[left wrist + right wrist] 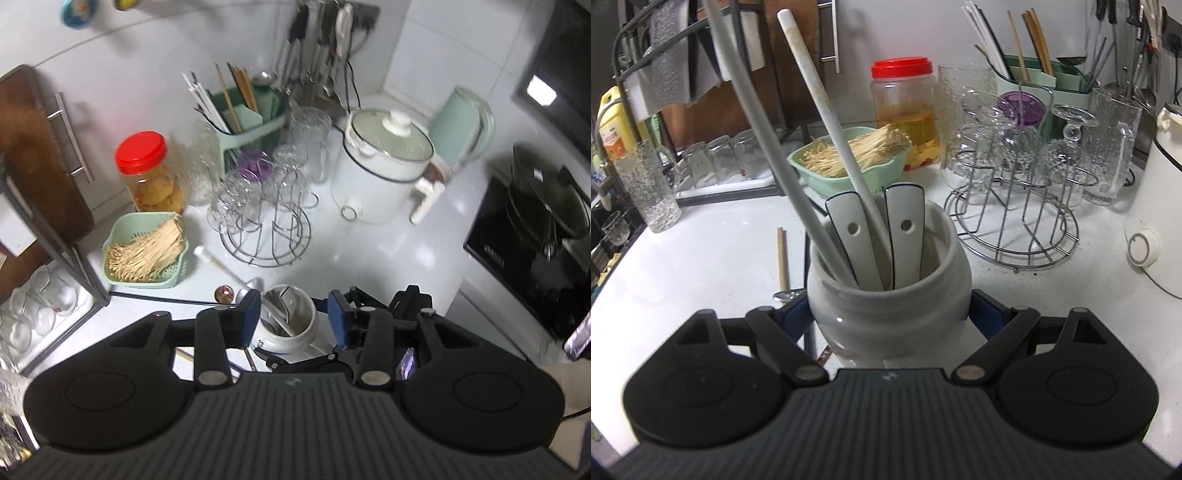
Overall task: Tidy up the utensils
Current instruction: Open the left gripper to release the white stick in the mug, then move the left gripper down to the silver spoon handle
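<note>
On the white counter (701, 266) the right gripper (890, 317) pinches one white ceramic jar (886, 306) holding four utensils, two long white handles (820, 99) and two flat spoon handles (905, 236), while the left gripper (293, 314) hovers above it, jaws spread and empty.

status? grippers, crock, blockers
Right gripper shut on crock, utensils inside. Left gripper open, empty, above crock. Loose spoons on counter.

Red-lidded jar (147, 173), green basket (146, 253) of enoki, glasses on wire rack (266, 236), white cooker (384, 173)
</note>
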